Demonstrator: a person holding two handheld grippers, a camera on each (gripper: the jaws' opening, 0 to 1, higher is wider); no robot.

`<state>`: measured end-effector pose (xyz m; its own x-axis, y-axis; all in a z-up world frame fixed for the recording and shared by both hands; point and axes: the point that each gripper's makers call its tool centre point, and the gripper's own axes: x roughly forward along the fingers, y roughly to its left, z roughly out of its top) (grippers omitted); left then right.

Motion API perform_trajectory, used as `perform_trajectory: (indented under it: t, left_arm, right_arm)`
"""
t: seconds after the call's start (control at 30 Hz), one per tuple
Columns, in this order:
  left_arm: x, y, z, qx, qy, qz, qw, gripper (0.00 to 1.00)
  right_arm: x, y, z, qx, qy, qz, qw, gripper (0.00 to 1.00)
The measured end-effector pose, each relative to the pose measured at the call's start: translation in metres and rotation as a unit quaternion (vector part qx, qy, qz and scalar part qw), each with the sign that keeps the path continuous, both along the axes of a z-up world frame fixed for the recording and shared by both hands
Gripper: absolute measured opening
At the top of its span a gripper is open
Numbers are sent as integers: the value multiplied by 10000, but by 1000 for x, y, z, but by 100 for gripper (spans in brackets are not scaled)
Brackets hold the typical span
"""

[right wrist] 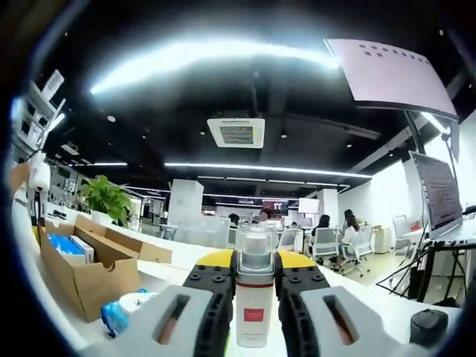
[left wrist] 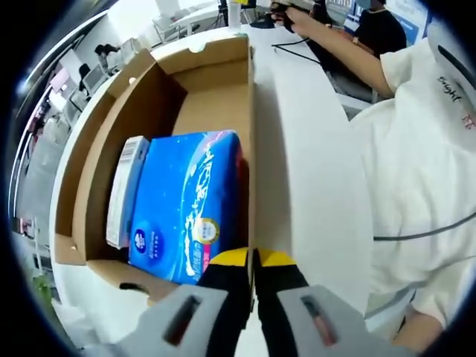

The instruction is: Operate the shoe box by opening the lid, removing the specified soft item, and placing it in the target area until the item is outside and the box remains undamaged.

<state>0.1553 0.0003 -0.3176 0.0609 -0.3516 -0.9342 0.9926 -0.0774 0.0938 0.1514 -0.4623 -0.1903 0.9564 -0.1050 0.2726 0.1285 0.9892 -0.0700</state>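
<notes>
Lying inside the open cardboard shoe box (left wrist: 160,97), the blue tissue pack (left wrist: 186,204) has its near end hidden behind the left gripper (left wrist: 253,260), whose fingers are clenched on the box's right wall. Beside the pack sits a white carton (left wrist: 125,190), print unreadable. On the white bench (left wrist: 312,171), the right gripper (right wrist: 254,279) grasps a clear-capped white bottle (right wrist: 254,297), base cut off.

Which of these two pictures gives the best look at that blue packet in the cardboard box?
The left gripper view: it looks down into the open box, where the blue packet lies large and close. In the right gripper view the box is small and far left; a bit of blue peeks out.
</notes>
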Motion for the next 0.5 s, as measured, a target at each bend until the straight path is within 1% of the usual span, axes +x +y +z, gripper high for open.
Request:
perform_trajectory:
  t: [0.07, 0.17, 0.23, 0.27, 0.37, 0.5]
  left_arm:
    - [0, 0, 0, -1, 1, -2, 10000, 1]
    - [0, 0, 0, -4, 6, -3, 10000, 1]
    - [0, 0, 0, -5, 10, -4, 10000, 1]
    - [0, 0, 0, -5, 12, -2, 10000, 1]
    - [0, 0, 0, -10, 10, -6, 10000, 1]
    - [0, 0, 0, -10, 5, -8, 10000, 1]
  right_arm:
    - [2, 0, -5, 2, 70, 29, 10000, 19]
    - [4, -2, -11, 140, 135, 9, 9998, 19]
    - [6, -2, -17, 149, 217, 0, 9997, 19]
    - [7, -2, -19, 134, 249, 3, 9996, 19]
    - [10, -2, -26, -68, 368, -5, 9993, 19]
    - [14, -3, -35, -54, 517, 52, 9986, 19]
